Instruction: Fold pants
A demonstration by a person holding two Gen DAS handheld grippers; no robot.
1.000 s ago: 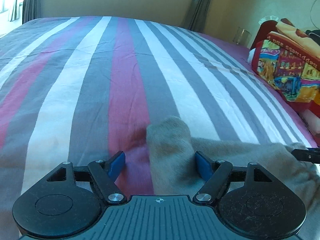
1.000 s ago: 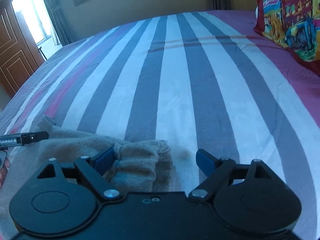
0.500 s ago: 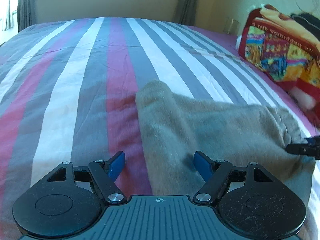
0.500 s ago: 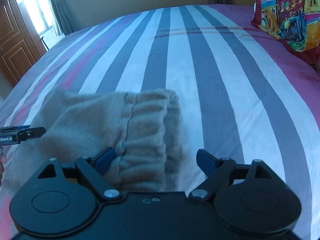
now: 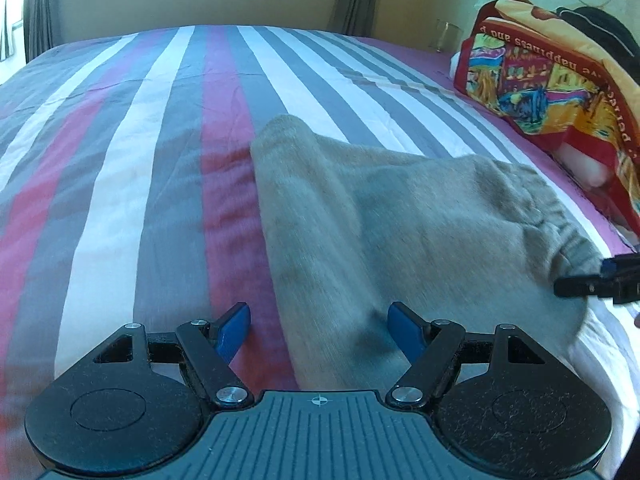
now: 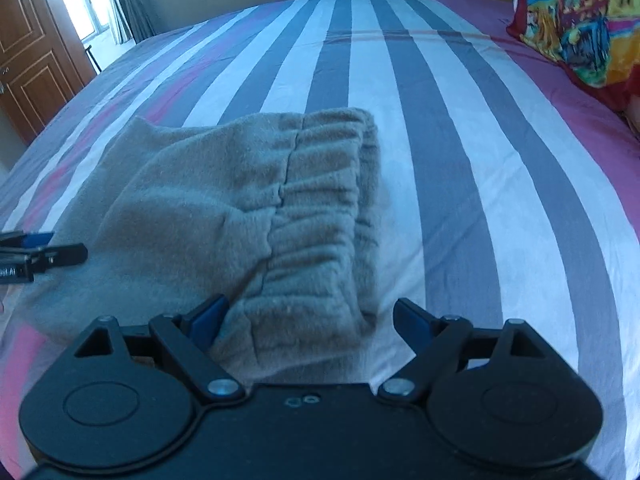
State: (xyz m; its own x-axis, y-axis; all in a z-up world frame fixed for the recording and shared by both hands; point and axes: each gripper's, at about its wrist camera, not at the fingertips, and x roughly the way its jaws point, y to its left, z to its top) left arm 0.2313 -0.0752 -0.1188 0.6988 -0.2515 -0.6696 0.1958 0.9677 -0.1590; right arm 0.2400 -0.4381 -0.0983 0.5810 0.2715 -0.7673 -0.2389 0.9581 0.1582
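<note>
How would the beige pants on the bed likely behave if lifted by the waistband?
The pants look like soft fleece, so they would probably droop and unfold. The gathered waistband seems thick, likely giving a firm, non-slippery grip.

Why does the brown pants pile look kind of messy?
The pants lie folded on the striped bed, but not neatly: the gathered waistband is wrinkled and the far corner sticks out crooked. Nothing is torn or spilled.
</note>
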